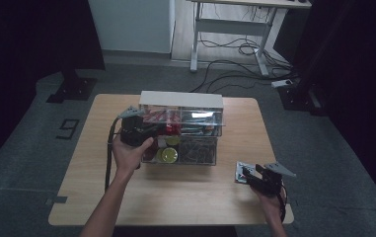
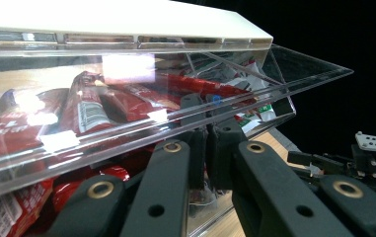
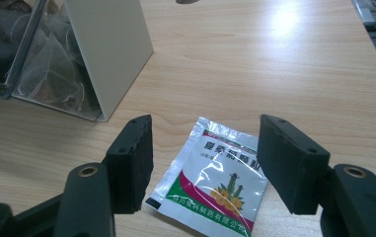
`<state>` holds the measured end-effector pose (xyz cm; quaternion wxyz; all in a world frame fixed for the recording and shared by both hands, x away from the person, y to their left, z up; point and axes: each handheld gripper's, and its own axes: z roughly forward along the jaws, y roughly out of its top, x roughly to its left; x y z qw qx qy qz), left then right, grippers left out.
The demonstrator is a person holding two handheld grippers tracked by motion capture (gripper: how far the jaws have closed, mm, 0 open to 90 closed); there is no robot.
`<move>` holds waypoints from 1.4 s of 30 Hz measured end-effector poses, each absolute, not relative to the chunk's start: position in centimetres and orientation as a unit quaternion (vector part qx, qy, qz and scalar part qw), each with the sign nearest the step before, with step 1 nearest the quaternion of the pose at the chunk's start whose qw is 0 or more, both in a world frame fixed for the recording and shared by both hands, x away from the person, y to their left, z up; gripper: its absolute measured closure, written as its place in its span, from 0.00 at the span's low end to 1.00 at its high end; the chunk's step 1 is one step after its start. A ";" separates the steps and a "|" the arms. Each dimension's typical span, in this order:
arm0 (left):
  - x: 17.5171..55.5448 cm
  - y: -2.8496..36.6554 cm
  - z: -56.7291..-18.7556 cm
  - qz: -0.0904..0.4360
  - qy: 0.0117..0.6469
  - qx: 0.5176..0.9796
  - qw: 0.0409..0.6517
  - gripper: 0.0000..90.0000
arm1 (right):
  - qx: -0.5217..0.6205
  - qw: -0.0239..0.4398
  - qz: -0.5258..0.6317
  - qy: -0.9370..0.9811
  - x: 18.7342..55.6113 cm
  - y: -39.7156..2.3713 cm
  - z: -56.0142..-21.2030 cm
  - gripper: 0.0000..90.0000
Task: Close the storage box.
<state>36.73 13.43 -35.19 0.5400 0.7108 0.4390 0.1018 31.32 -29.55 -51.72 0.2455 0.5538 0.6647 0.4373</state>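
Your right gripper stood with its jaws wide apart at the near right corner of the wooden table, and nothing was pinched between them. In the right gripper view the sachet, silver with a green and red band and a printed plant, lay flat on the table between the two black pads, touched by neither. Seen from above, that sachet rested just left of your right hand.

Farther in, your left hand carried your left gripper against the left front of the clear acrylic organizer at the table's middle. Its jaws were pressed together at the edge of the tilted transparent lid of the upper left compartment; whether they pinched that edge you could not tell from the pictures. Red packets filled that compartment. In the lower row sat round green-topped capsules, and pale tea bags filled the right end.
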 end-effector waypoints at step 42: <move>35.2 14.7 -35.9 0.098 0.440 0.716 0.533 0.95 | 0.556 0.225 0.436 0.670 31.6 -29.5 -52.2 0.44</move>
